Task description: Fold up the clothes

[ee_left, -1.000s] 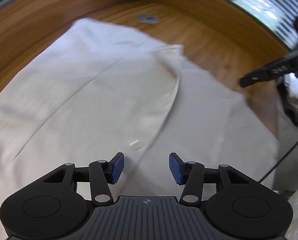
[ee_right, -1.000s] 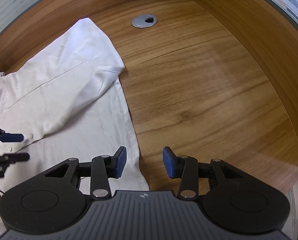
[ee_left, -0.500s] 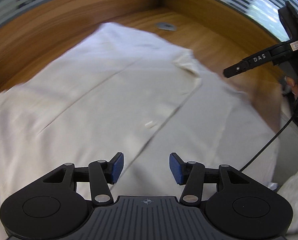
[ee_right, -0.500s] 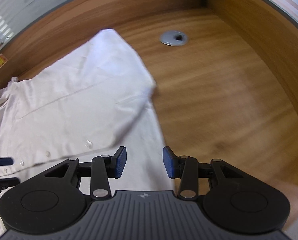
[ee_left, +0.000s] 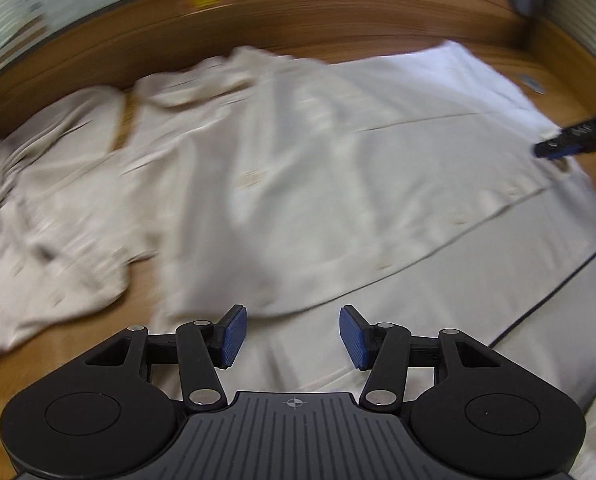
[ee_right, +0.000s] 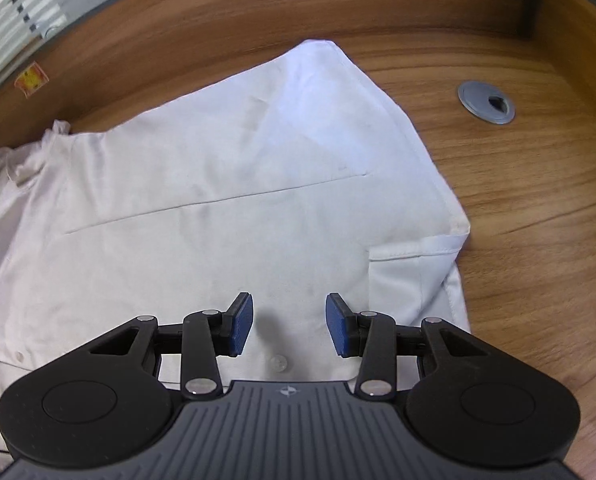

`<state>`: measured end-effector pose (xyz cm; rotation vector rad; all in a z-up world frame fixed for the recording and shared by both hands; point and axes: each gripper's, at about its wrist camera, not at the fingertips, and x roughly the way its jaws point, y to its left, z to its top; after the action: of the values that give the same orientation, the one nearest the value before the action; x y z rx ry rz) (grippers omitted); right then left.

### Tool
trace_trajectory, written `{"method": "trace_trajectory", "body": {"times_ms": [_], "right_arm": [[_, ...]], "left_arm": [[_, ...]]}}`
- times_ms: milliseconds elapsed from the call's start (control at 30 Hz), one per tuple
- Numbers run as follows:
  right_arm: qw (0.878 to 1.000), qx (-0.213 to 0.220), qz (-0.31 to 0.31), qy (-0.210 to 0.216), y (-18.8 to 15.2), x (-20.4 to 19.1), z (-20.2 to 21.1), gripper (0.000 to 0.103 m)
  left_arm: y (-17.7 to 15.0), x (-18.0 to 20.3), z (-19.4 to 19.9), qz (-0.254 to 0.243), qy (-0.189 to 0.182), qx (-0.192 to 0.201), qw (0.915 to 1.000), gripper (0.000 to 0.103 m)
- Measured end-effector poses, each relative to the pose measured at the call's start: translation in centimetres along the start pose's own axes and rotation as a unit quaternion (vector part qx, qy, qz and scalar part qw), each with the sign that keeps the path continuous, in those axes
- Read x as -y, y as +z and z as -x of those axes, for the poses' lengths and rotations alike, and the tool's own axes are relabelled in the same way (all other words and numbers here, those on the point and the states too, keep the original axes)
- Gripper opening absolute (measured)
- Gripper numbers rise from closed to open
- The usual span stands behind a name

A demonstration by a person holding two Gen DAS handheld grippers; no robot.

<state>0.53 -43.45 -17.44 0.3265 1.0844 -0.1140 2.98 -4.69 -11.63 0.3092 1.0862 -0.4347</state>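
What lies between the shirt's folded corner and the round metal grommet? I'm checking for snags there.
Only bare wooden desk separates the shirt from the grommet, as the right wrist view shows.

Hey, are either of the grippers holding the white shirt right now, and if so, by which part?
Nothing is held. The left gripper and right gripper are both open above the white shirt, gripping no fabric.

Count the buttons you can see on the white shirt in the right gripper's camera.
2. One white plastic button lies just below the open right gripper; another small button sits near the left edge. Others may be hidden.
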Motion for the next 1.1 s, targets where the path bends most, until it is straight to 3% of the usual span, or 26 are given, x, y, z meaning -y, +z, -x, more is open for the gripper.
{"method": "trace_trajectory", "body": {"times_ms": [133, 300, 433, 700, 1100], "right_arm": [[1.000, 0.001, -0.010, -0.026, -0.6, 1.5, 0.6, 0.046], [0.994, 0.013, -0.070, -0.084, -2.2, 5.1, 2.5, 0.046], [0.989, 0.018, -0.112, -0.092, -3.6, 6.9, 4.2, 0.046], [0.989, 0.021, -0.103, -0.103, -4.6, 5.1, 5.9, 0.046], [0.993, 0.019, -0.075, -0.091, -3.8, 1.4, 5.9, 0.047]], "left_arm": [[-1.2, -1.7, 0.2, 0.024, 0.030, -0.002, 0.9993, 0.059], [-2.2, -2.8, -0.6, 0.029, 0.061, -0.002, 0.9977, 0.059], [-2.3, -2.8, -1.4, 0.023, 0.073, 0.002, 0.9970, 0.058], [-2.6, -1.2, -2.3, -0.046, 0.110, 0.020, 0.9926, 0.058], [-3.6, -1.5, -0.3, -0.096, 0.125, 0.054, 0.9860, 0.057]]}}
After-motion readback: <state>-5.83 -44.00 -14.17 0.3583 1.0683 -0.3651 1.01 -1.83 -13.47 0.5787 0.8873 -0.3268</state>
